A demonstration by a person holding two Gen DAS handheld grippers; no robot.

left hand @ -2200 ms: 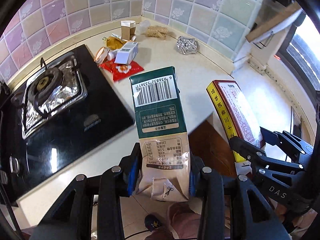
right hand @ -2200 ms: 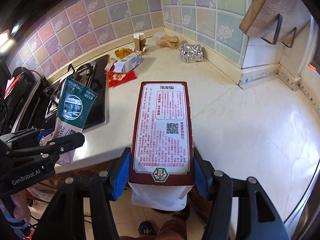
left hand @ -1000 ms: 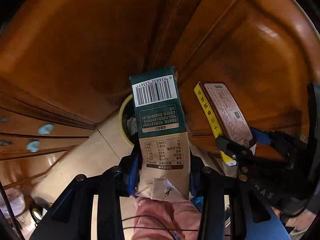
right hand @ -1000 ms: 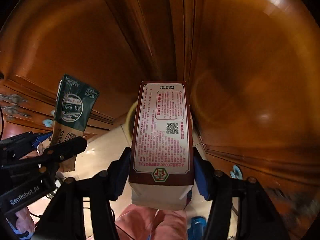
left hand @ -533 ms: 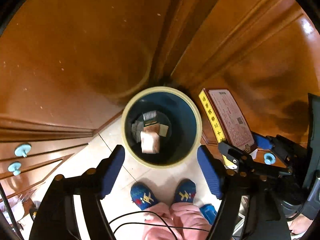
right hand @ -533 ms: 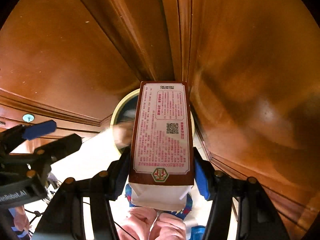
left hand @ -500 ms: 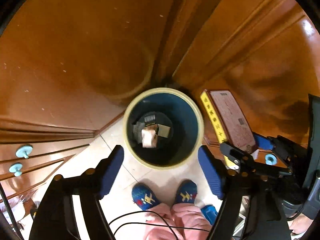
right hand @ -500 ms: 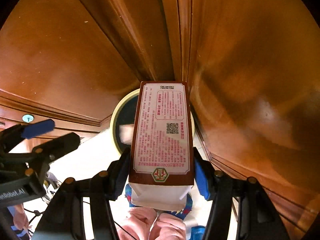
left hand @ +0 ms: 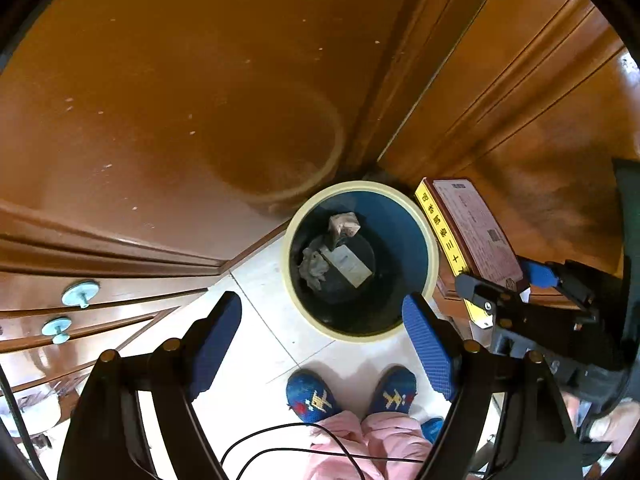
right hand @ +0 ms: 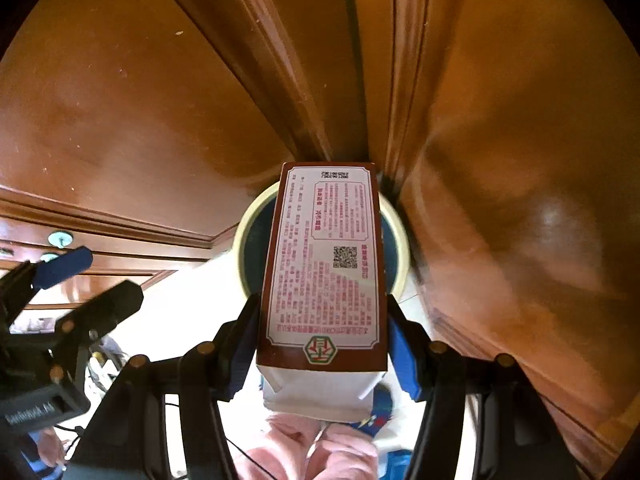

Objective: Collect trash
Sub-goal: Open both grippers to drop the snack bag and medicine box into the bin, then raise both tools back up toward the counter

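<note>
Left wrist view: left gripper (left hand: 322,304) pointing steeply down, blue pads spread wide, nothing between them. Directly below, round blue bin with cream rim (left hand: 286,264) standing on pale tiled floor (left hand: 256,280), tucked into corner of glossy brown wooden cabinet doors (left hand: 160,100). Far rim close against wood; near side open floor up to blue knitted shoes (left hand: 316,398). Inside bin: crumpled tan pouch (left hand: 344,224) and flat pale carton (left hand: 348,264) at bottom. Just right of rim, right gripper (left hand: 500,276) clamped on maroon-and-white printed cardboard box (left hand: 476,236), yellow side panel facing bin.

Right wrist view: right gripper (right hand: 322,308) pads pressed on both long sides of box (right hand: 324,260) near its white folded end. Long axis in line with fingers, far end aimed down over bin mouth (right hand: 240,240), covering most of it. Cabinet panels crowding right and top; open floor only on left, where left gripper (right hand: 108,276) hangs, well apart.
</note>
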